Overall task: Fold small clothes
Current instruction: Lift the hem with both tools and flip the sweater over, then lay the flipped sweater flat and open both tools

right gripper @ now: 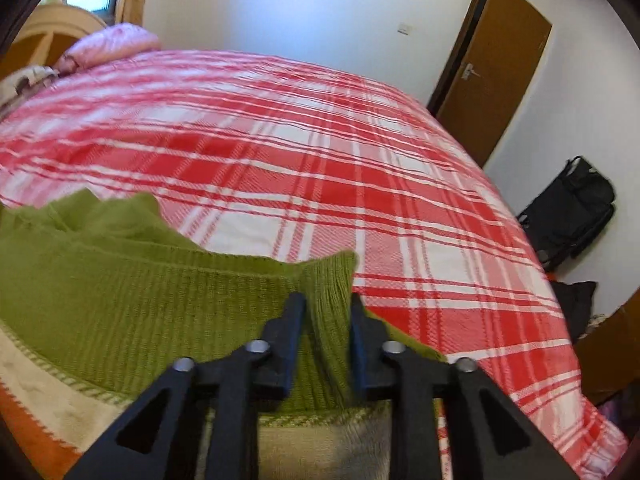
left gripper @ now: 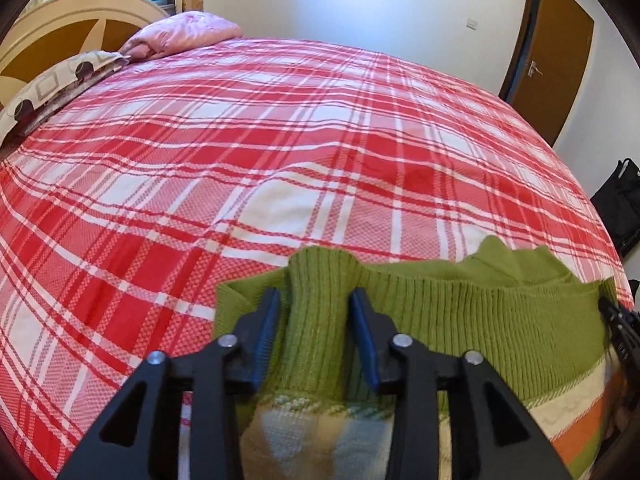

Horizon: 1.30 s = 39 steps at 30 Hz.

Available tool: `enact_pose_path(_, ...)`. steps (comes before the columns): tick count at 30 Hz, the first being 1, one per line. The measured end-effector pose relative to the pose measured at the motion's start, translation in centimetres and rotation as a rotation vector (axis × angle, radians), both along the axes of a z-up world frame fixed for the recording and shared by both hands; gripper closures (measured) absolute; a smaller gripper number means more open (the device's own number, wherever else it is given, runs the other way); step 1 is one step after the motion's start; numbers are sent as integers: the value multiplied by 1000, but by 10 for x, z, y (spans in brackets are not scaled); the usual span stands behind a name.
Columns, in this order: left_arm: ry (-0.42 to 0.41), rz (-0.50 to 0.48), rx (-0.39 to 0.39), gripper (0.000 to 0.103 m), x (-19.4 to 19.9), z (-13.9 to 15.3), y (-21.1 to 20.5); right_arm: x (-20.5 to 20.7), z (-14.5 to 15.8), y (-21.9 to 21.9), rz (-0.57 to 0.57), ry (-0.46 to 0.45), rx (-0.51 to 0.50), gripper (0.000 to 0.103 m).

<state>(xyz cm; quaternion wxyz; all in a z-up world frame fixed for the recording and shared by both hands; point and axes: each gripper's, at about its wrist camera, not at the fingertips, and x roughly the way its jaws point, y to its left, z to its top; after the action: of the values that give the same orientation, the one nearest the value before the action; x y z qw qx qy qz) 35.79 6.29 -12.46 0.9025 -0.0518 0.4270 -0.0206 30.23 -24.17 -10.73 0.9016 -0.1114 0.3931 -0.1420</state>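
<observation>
A small knitted sweater (left gripper: 460, 312) lies at the near edge of the red and white plaid bed cover (left gripper: 240, 140). It has a green ribbed band and cream and orange stripes below. My left gripper (left gripper: 316, 300) stands open, with a raised fold of the green rib between its blue pads (left gripper: 268, 320); the pads do not press on it. In the right wrist view the same sweater (right gripper: 120, 292) fills the lower left. My right gripper (right gripper: 326, 304) is open as well, with the band's right corner standing between its black fingers (right gripper: 294, 320).
A pink pillow (left gripper: 184, 34) and a patterned pillow (left gripper: 52, 84) lie at the head of the bed by a cream headboard (left gripper: 60, 20). A brown door (right gripper: 496, 60) stands ajar on the far wall. A black bag (right gripper: 576, 208) sits on the floor right of the bed.
</observation>
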Motion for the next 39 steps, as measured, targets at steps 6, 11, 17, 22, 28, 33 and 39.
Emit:
enact_pose_path(6,-41,123,-8,34,-27,34,42,-4,5,-10,-55,-13,8,50)
enact_pose_path(11,-101,148,109,31,-62,64,66,-47,46,1,-129,-251,-93,50)
enact_pose_path(17,-132,43,84,31,-95,71,55,-126,71,34,29,-234,95,50)
enact_pose_path(22,-133,-99,96,31,-128,53,6,-167,43,61,103,-149,141,50)
enact_pose_path(28,-45,-148,127,31,-145,19,-25,-175,-3,54,49,-82,233,49)
enact_pose_path(33,-28,-133,173,27,-145,7,-31,-182,-1,54,55,-104,237,47)
enact_pose_path(39,-57,-108,221,13,-148,0,-31,-182,-2,52,61,-118,247,46)
